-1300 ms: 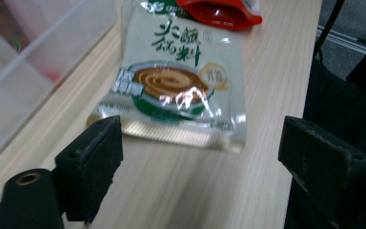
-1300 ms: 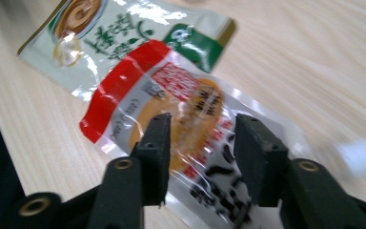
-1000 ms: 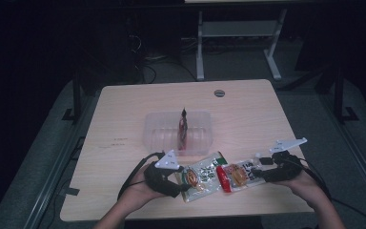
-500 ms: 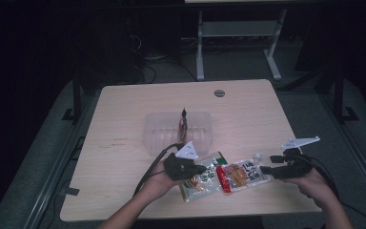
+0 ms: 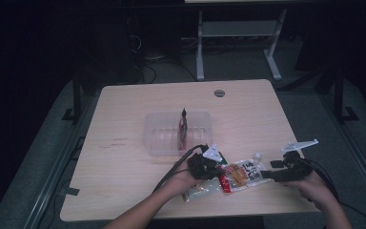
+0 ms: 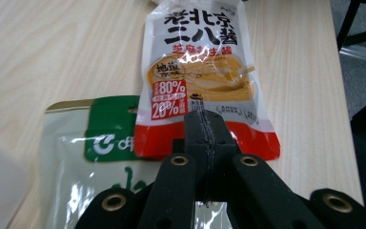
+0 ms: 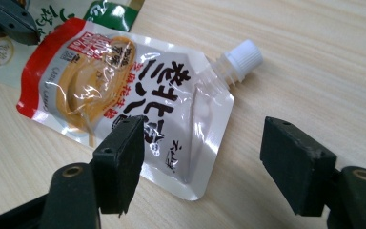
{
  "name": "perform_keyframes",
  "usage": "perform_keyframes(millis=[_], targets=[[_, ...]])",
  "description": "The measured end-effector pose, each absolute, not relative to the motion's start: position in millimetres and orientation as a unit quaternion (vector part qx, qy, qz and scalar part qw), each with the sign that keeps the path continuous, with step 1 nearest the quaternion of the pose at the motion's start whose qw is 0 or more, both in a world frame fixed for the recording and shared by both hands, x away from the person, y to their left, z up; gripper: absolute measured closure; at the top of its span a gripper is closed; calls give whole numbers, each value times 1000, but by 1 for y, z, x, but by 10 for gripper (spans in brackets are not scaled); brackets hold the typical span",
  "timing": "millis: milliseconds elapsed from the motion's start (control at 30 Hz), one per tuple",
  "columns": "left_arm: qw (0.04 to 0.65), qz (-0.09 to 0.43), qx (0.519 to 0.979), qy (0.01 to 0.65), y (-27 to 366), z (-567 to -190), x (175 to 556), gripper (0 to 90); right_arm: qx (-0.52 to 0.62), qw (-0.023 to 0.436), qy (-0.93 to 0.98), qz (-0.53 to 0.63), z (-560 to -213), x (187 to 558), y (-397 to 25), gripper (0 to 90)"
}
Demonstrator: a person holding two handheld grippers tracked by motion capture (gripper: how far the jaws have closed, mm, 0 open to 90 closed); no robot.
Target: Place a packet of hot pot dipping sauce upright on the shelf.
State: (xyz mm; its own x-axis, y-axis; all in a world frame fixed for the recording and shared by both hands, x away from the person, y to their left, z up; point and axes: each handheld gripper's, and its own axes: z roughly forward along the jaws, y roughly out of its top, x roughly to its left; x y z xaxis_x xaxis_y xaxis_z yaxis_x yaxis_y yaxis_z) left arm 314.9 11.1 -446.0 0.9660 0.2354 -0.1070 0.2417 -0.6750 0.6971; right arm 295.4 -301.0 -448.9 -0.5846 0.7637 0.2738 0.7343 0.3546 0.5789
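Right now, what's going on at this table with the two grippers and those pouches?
A person works two handheld grippers at the near edge of the light wooden table. The left gripper is shut on the red bottom edge of the red-and-white spouted sauce pouch, which lies partly over a green-and-white flat pouch. The right gripper is open at the pouch's spout end, not gripping. Behind them stands a clear plastic container holding an upright dark red packet.

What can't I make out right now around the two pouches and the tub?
- Green pouch: lower part hidden by the left gripper and cut by the frame edge, left gripper view.
- Item standing in the tub: too small and dim, high view.
- Sauce pouch: one corner covered by a right gripper finger, right gripper view.
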Motion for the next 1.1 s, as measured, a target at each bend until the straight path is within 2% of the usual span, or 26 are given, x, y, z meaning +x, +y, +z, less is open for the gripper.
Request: perform_keyframes(millis=[367,800,1033,1100], targets=[[358,-7,924,134,5,-458,320,896,452,1,826,336,-458,299,-299,314],[357,-11,924,137,4,-464,320,897,432,-42,825,362,-463,303,-291,396],[357,-14,924,138,4,-464,321,898,430,-80,813,384,-467,308,-288,500],[358,-14,923,139,4,-464,321,898,432,-84,812,384,-468,309,-290,569]])
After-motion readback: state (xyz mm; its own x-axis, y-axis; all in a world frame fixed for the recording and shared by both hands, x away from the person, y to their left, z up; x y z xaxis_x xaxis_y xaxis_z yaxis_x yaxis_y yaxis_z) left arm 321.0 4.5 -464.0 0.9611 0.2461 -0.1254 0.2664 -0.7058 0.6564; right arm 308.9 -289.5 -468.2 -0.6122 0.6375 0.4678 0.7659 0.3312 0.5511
